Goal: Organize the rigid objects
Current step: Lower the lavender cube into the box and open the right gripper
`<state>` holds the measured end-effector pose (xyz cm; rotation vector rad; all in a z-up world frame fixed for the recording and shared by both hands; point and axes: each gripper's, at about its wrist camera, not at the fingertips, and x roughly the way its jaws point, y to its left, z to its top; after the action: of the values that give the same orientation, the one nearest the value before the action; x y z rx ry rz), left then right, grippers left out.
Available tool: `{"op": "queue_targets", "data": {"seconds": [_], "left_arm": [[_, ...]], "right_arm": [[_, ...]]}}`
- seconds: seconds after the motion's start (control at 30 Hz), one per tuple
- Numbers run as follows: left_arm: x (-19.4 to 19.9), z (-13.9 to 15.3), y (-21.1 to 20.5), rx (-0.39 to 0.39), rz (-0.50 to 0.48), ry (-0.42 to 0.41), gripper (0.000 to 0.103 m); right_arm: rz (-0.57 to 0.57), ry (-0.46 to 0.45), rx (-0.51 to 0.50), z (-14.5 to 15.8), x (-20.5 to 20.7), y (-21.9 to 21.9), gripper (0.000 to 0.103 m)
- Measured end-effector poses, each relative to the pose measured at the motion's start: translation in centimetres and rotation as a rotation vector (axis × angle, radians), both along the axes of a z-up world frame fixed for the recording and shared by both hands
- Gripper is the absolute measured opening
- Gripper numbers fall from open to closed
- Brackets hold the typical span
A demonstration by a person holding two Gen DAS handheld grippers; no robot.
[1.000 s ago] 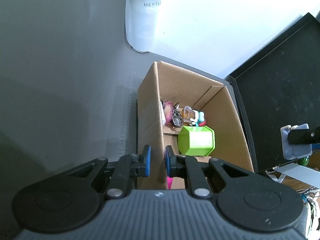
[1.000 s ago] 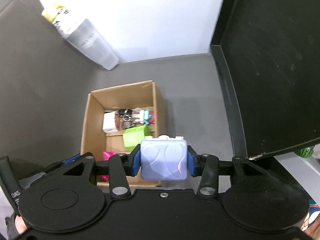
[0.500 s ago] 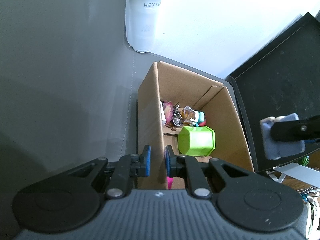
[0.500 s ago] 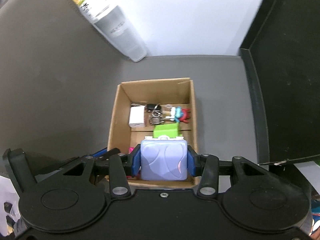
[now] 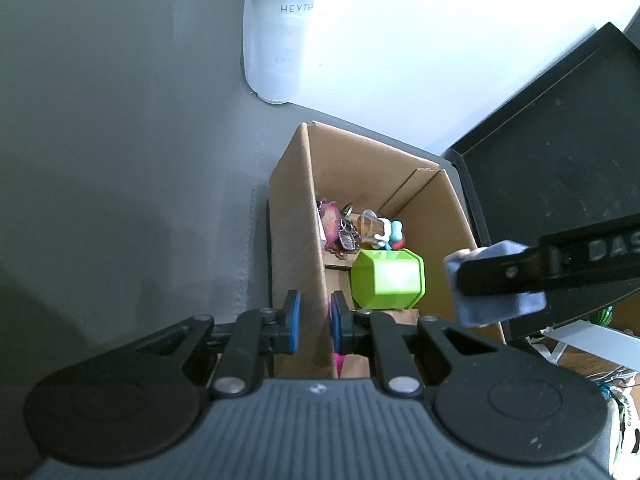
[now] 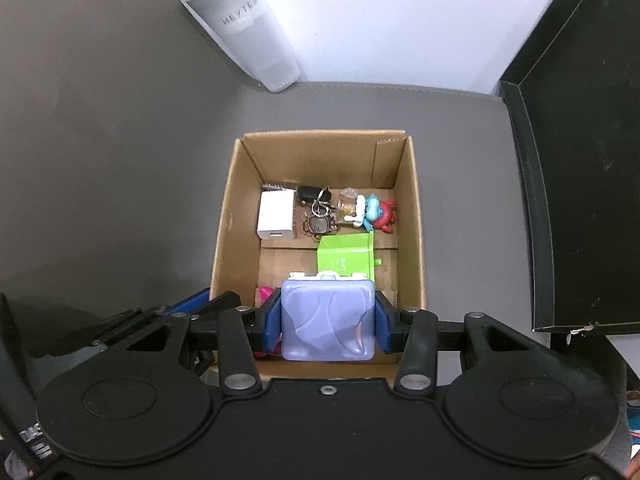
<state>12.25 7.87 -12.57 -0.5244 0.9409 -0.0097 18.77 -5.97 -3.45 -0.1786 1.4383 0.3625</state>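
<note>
An open cardboard box (image 6: pixel 320 156) stands on a grey surface. It holds a white charger (image 6: pixel 276 216), keys (image 6: pixel 318 210), a blue and red figurine (image 6: pixel 374 212), a lime green container (image 6: pixel 346 260) and something pink (image 6: pixel 264 294). My right gripper (image 6: pixel 328 320) points straight down, shut on a lavender plastic case (image 6: pixel 328 312), and hangs over the front part of the box. In the left wrist view the case (image 5: pixel 496 308) hovers by the right wall of the box (image 5: pixel 296 240). My left gripper (image 5: pixel 316 322) is shut on the box's left wall near the front corner.
A tall frosted cup (image 6: pixel 248 28) marked HEYTEA leans at the back left against the white wall. A large black tray (image 6: pixel 580 160) stands close to the right of the box. Grey surface surrounds the box on the left and behind.
My right gripper has carried the lavender case leftward and lower, from beside the black tray to over the box's right side. The left gripper and the box have not moved.
</note>
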Motion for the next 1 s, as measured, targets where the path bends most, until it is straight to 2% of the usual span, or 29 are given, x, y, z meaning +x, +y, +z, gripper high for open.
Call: {"op": "queue_targets", "data": {"seconds": [0.67,0.87,1.0], "left_arm": [[0.0,0.0,0.1,0.001,-0.001,-0.002,0.014],[0.0,0.0,0.2,0.001,-0.002,-0.003,0.014],[0.0,0.0,0.0,0.011,-0.006,-0.005,0.015]], "right_arm": [[0.023,0.115,-0.103,-5.7,-0.4,1.4,0.044],[-0.001,0.119,-0.124,-6.4,-0.4,1.0,0.044],[-0.004,0.080,-0.090,-5.0,-0.3,0.4,0.045]]}}
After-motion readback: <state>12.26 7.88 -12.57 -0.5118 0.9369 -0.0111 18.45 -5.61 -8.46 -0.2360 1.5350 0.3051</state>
